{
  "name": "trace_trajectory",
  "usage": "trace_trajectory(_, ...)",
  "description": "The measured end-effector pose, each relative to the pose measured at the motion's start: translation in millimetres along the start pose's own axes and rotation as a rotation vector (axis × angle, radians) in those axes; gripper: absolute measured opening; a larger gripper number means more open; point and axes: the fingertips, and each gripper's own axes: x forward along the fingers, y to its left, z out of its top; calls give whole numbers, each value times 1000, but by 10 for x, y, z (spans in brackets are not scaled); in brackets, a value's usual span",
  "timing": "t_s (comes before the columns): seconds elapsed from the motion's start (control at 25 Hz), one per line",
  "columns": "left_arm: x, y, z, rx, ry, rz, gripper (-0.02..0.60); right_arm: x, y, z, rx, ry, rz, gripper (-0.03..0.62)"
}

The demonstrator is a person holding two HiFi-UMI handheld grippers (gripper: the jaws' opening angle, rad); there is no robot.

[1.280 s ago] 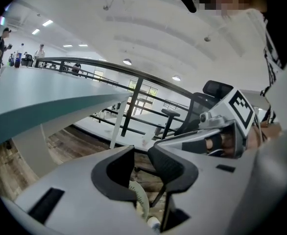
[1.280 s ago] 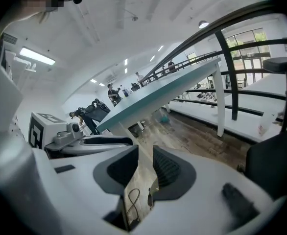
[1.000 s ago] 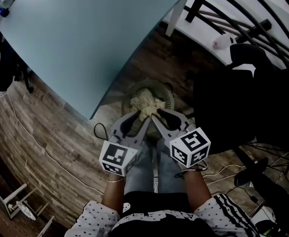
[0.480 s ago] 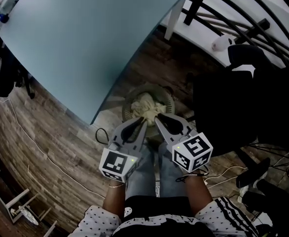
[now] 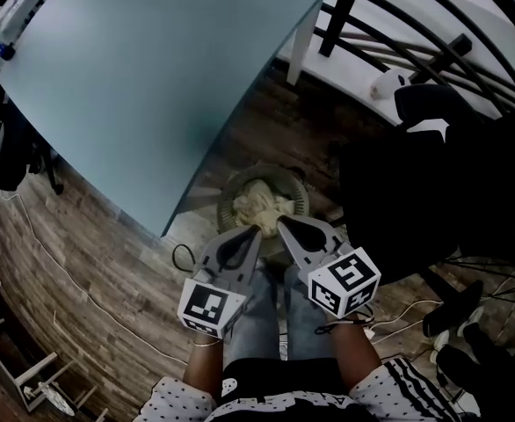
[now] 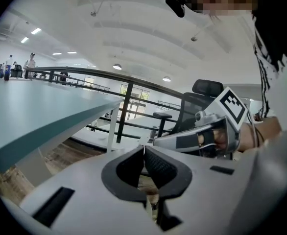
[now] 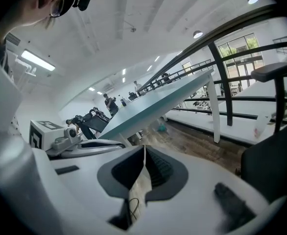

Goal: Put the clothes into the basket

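Observation:
A round greenish basket [image 5: 228, 186] stands on the wooden floor by the table's corner, with crumpled cream clothes [image 5: 263, 202] inside it. Both grippers reach side by side to the pile's near edge. My right gripper [image 5: 281, 221] [image 7: 143, 149] is shut, and a strip of the cream cloth [image 7: 139, 189] is pinched between its pads and hangs below them. My left gripper [image 5: 256, 229] [image 6: 143, 149] is shut too. Only a thin pale sliver shows at its tips, and I cannot tell whether that is cloth.
A large pale blue table [image 5: 152, 69] overhangs the basket's far left side. A black office chair [image 5: 433, 183] stands close on the right. Black railings [image 5: 389, 42] run along a white platform behind it. Cables [image 5: 179, 236] lie on the floor, and the person's legs are just below the grippers.
Both grippers' jaws have closed from partly open at the cloth's near edge. The hands drew back slightly toward the person, and the head view shifted a little.

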Motion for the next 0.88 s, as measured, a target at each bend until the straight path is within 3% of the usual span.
trace_trajectory(0.88, -271, -341, 874, 115, -83, -73, 20, -563, 272, 845, -61, -130, -39, 34)
